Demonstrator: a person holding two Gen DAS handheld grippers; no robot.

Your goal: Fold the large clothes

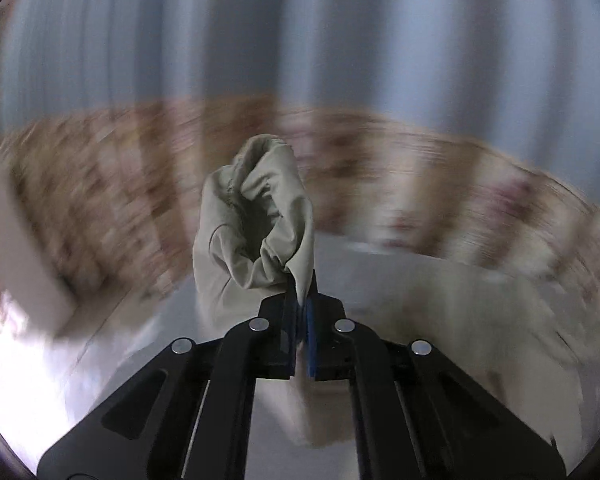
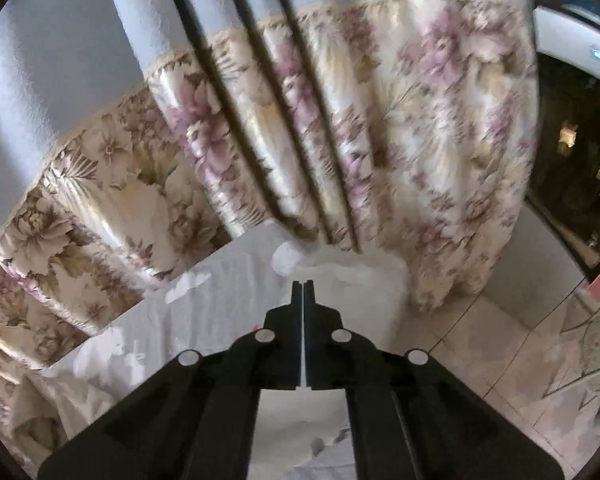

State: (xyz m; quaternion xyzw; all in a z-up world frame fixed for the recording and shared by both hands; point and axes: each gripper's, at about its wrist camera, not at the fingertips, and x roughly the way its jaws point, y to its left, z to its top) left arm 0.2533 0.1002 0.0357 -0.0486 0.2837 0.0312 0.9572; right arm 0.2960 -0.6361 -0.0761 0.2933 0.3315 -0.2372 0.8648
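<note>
1. Your left hand-held gripper (image 1: 302, 292) is clamped on a bunched corner of the pale grey-beige garment (image 1: 256, 224). The cloth stands up from the jaws in a crumpled knot and trails away below to the left. The surroundings in the left wrist view are smeared with blur, so you cannot tell from it how much of the garment hangs free.

2. Your right hand-held gripper (image 2: 302, 284) has its jaws together with nothing between them. It points down over a pale sheet-covered surface (image 2: 204, 312); whether that is a bench or a bed the view does not settle.

3. Judge the garment as soft, light and limp. It looks like a matte woven fabric with a stitched seam showing in the bunch. It creases sharply and holds no shape of its own, so it will likely sag and twist from a single grip.

4. Take hold at edges that carry structure: a hem, a seam or a corner. A pinch in the loose middle would probably only gather more folds. A second grip along the same edge, well apart from the first, should let the cloth hang flat.

5. The backdrop is a pleated curtain (image 2: 340, 120), plain grey-white above and glossy floral satin in cream, tan and mauve below. Its sheen suggests a slippery cloth; keep the garment clear of it.

6. Pale floor tiles (image 2: 500, 360) lie to the right of the covered surface; a dropped end could trail there.
</note>
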